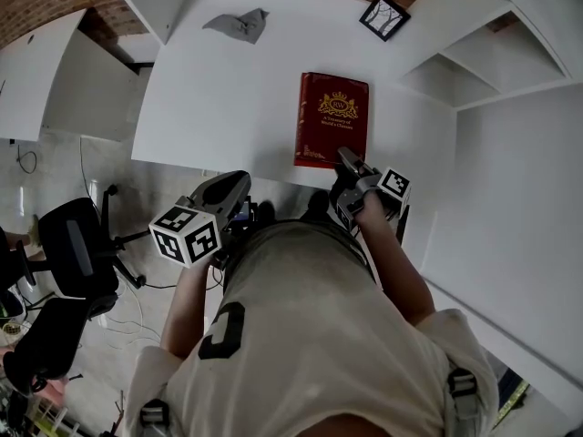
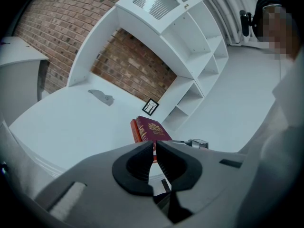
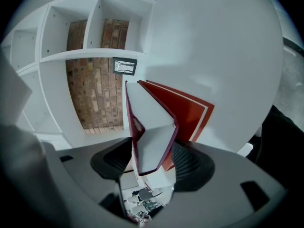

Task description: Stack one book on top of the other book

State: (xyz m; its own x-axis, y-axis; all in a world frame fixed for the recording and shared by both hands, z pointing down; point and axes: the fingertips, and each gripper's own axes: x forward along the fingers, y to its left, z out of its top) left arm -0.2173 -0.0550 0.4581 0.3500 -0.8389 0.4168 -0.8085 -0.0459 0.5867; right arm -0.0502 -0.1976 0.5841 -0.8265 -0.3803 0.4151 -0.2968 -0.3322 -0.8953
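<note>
Head view shows one cover only. Both gripper views show two: maroon book (image 1: 332,116) (image 3: 152,127) lying on red book (image 3: 190,110) at the tabletop's (image 1: 228,89) front edge, right half. R gripper (image 1: 346,160) (image 3: 151,158) clamps the maroon book's near end. L gripper (image 1: 244,182) (image 2: 155,151) is clenched, empty, off the front edge. Tabletop's left is bare; grey cloth (image 1: 239,24) at rear edge. Maroon cover has a gold crest.

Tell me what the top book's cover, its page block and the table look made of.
Top book: maroon cover, likely leatherette or cloth over board; stiff edge, gilt crest. Page block: matte white paper. Table: probably painted or laminated board; smooth, uniform white.
</note>
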